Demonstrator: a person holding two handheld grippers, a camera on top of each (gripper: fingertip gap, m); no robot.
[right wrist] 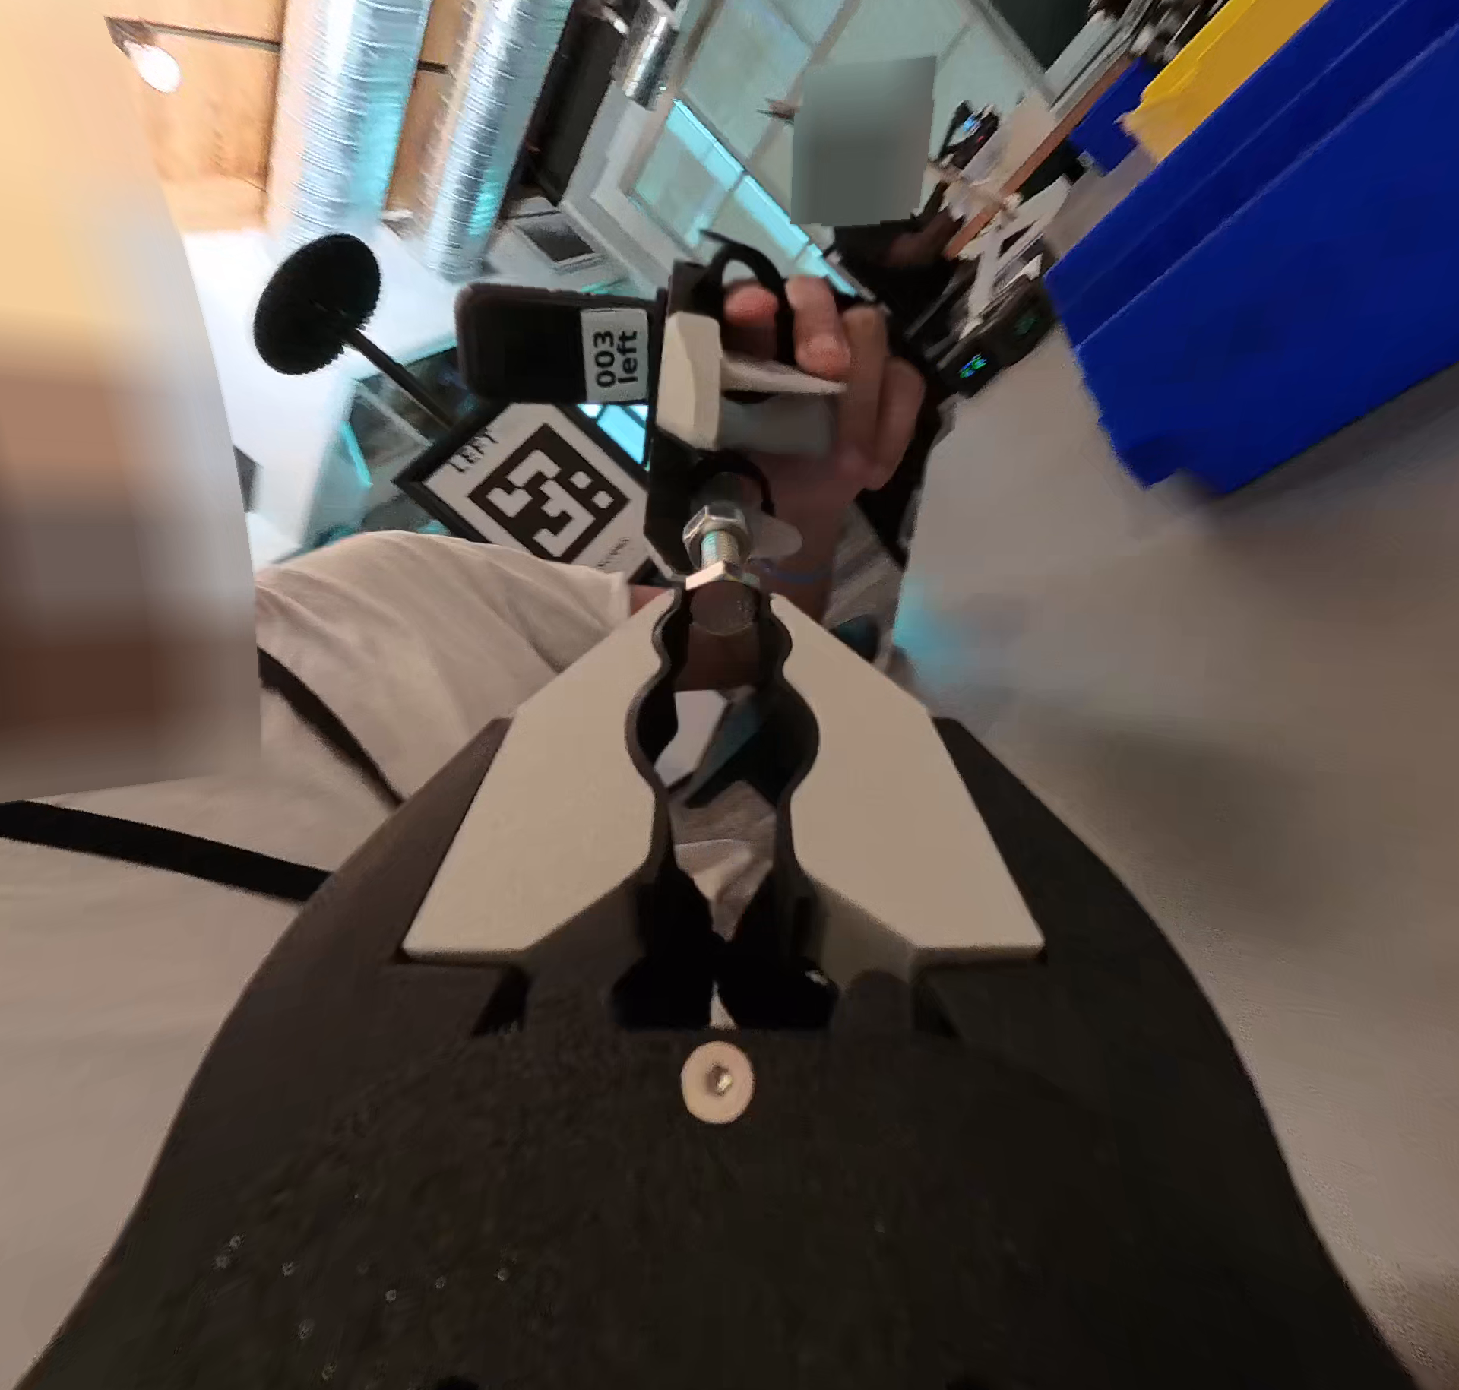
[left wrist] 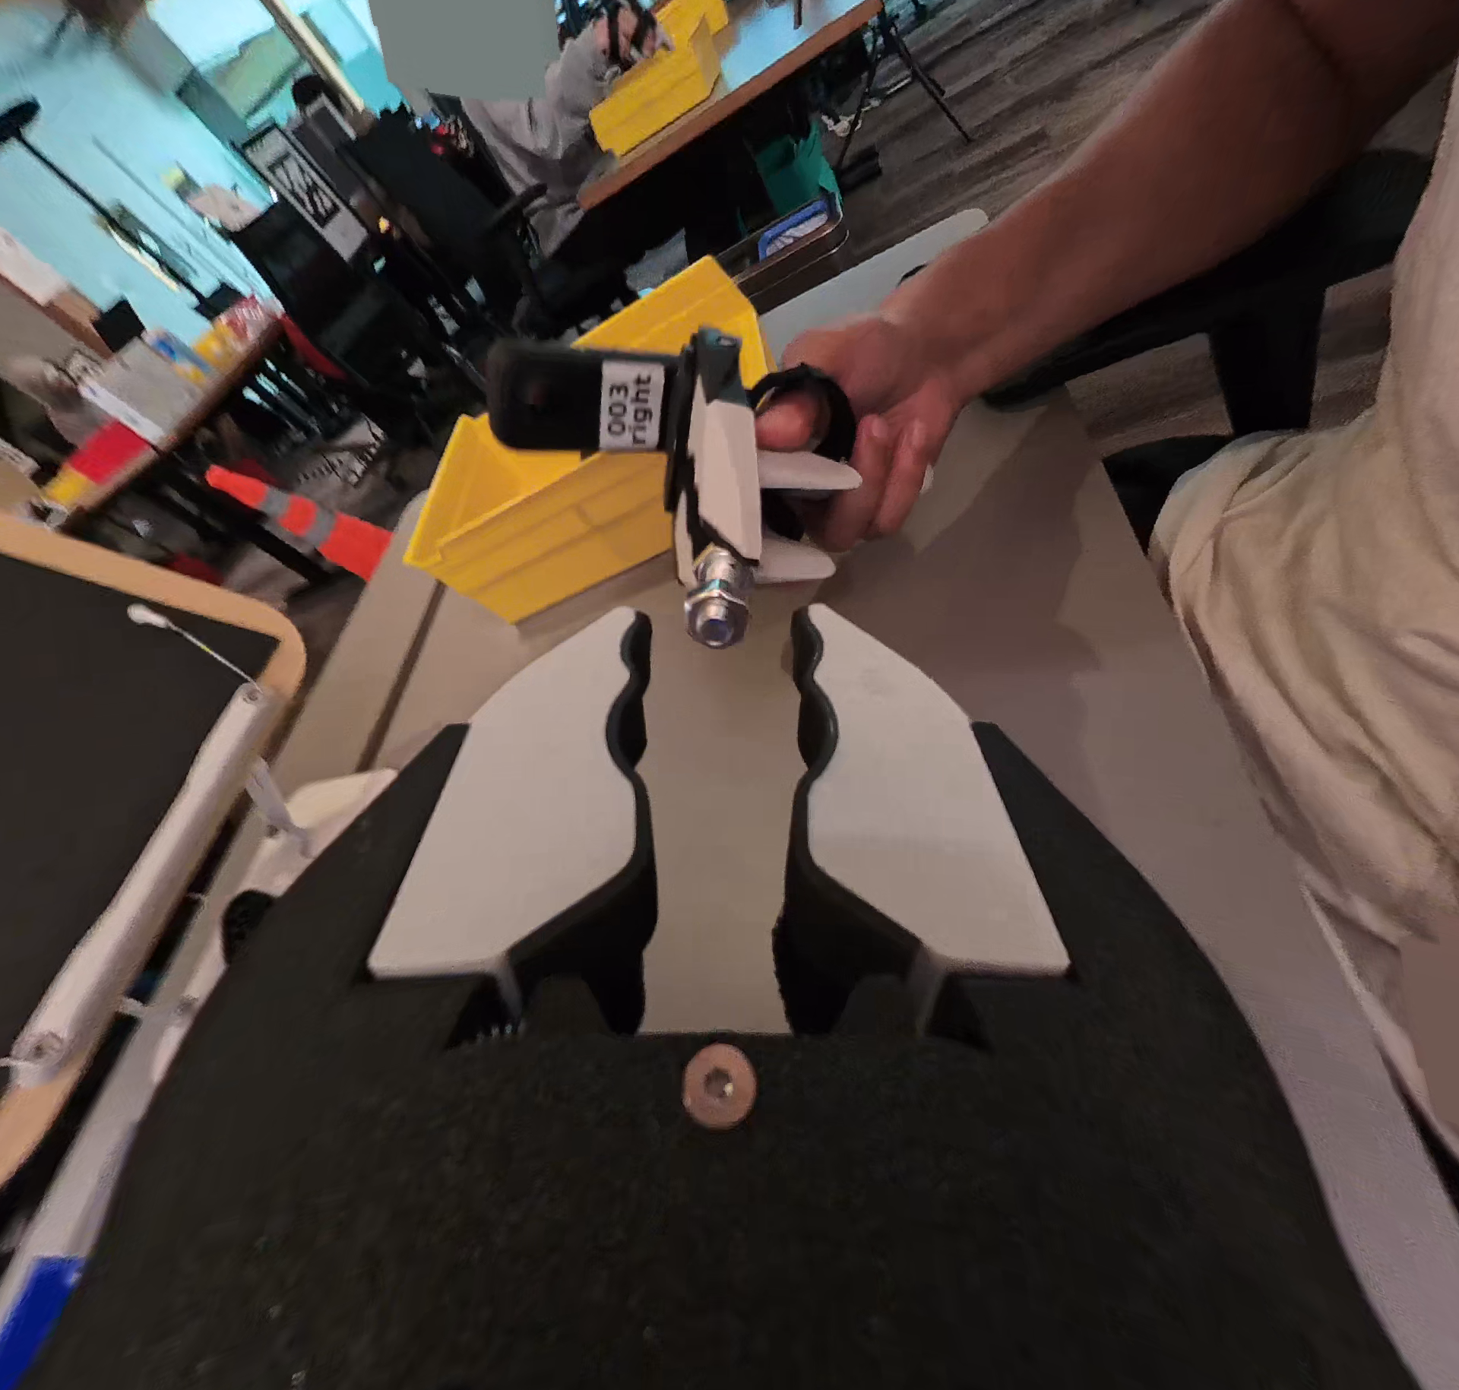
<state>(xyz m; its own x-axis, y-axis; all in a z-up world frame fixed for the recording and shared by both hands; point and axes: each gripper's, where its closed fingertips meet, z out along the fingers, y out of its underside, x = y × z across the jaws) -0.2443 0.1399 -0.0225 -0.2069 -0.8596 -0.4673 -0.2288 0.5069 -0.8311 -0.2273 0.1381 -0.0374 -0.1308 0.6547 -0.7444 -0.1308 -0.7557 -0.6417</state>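
Note:
In the right wrist view my right gripper (right wrist: 722, 602) is shut on the head of a silver bolt (right wrist: 722, 610). Its threaded shaft points away from me and carries a hex nut (right wrist: 714, 523). My left gripper (right wrist: 722, 519) stands around that nut, facing mine, held by a hand (right wrist: 821, 357). In the left wrist view my left gripper (left wrist: 722, 626) is open, its pads (left wrist: 631, 689) apart and bare. The bolt's nutted end (left wrist: 714, 618) sits just beyond the tips, between them, touching neither. The right gripper (left wrist: 718, 555) holds the bolt there.
A yellow bin (left wrist: 553, 499) stands on the grey table (left wrist: 987, 641) behind the grippers. Blue bins (right wrist: 1263, 286) are at the right in the right wrist view. A black board with a wooden rim (left wrist: 118, 720) lies at the left. A person's arm (left wrist: 1105, 207) reaches in. Both grippers' tips are close together, under 4 cm apart.

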